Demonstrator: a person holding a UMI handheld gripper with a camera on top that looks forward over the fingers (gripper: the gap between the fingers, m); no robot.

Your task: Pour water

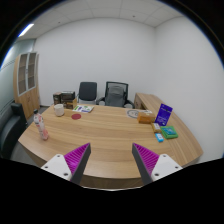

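The gripper hangs above the near edge of a long, curved light-wood conference table, its two fingers with magenta pads spread wide apart and holding nothing. Well beyond the left finger, near the table's left end, stands a tall clear container with a pinkish tint, possibly a water bottle; it is too small to tell more. A purple upright card stands at the right end. Two black office chairs sit behind the table.
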